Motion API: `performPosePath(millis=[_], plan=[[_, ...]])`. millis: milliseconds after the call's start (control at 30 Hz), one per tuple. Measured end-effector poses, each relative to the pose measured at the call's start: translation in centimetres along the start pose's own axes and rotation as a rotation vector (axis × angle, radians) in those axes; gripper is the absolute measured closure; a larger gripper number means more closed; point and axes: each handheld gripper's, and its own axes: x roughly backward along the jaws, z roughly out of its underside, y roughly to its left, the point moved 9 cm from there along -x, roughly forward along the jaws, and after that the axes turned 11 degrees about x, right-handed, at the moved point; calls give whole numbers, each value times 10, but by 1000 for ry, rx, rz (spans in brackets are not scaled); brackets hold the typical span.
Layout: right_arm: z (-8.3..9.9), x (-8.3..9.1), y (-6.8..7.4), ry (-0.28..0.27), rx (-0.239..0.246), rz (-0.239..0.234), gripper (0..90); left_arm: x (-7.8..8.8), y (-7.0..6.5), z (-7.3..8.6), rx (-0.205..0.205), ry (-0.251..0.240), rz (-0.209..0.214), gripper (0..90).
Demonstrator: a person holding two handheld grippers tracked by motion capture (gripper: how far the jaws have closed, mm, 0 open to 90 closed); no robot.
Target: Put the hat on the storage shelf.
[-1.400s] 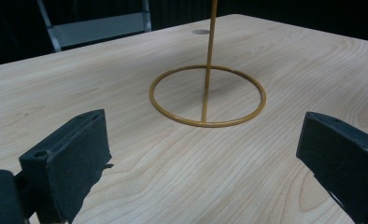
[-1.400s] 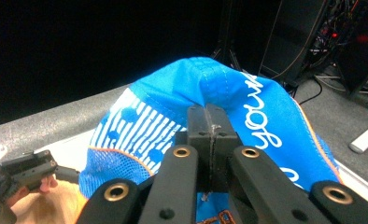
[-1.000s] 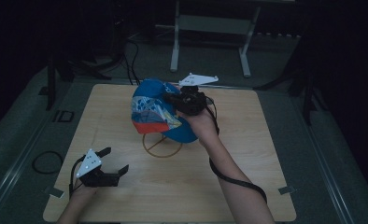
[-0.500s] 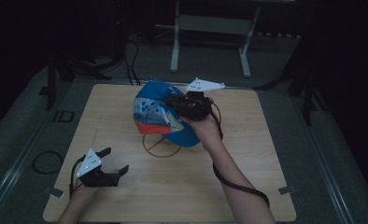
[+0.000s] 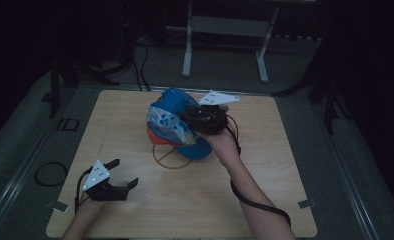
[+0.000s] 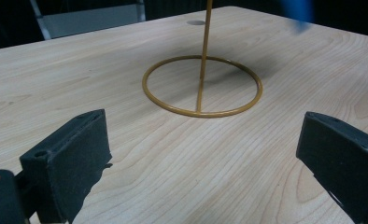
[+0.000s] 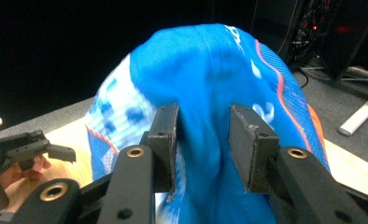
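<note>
The cap (image 5: 172, 127) sits on the wire stand (image 5: 171, 156) at the tabletop's (image 5: 265, 200) middle. The right gripper (image 5: 192, 116) is at the cap's right side; its jaws have just been opening, a fold of blue cloth between them, the pads barely clear of it. The left gripper (image 5: 122, 172), released and empty, waits at the near left, well apart, so the right hand is nearer.

Cap (image 5: 177, 127) hides the stand's (image 5: 171, 157) upper rod; stand top cut off in left claw view.
</note>
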Motion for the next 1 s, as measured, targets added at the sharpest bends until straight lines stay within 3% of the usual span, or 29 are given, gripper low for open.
performPosePath(millis=[333, 667, 833, 900, 1000], plan=[[6, 1, -1, -2, -20, -8, 602, -1, -1, 1, 0, 2, 5, 33], [9, 15, 3, -14, 0, -35, 334, -1, -1, 2, -1, 0, 11, 32], [16, 18, 3, -25, -23, -61, 240, -1, -2, 3, 2, -2, 13, 32], [19, 20, 4, -31, -28, -78, 158, -1, -1, 3, -1, -1, 11, 32], [21, 22, 5, -32, -25, -75, 153, -2, -1, 3, 0, 0, 13, 32]])
